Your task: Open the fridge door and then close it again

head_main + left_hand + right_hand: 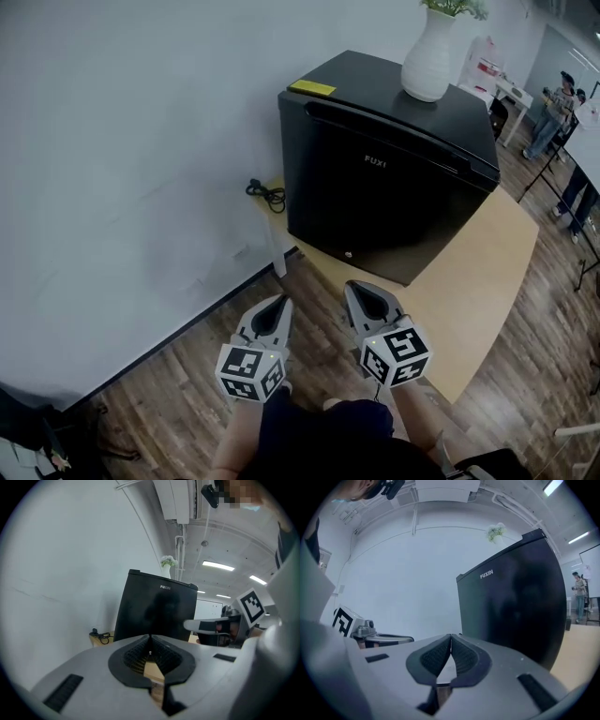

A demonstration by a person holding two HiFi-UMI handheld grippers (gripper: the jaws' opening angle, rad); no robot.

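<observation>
progress: likely nothing done, opening and closing both left | door [375,206]: shut on fridge [375,89] front | left gripper [278,304]: pinched closed, empty, short of fridge | right gripper [362,291]: likewise closed, empty, short of fridge

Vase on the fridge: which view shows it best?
The head view: the white vase stands large and sharp on the fridge, though its plant is cut off at the frame's edge. The left gripper view shows it tiny above the fridge; the right gripper view, tiny and blurred.
</observation>
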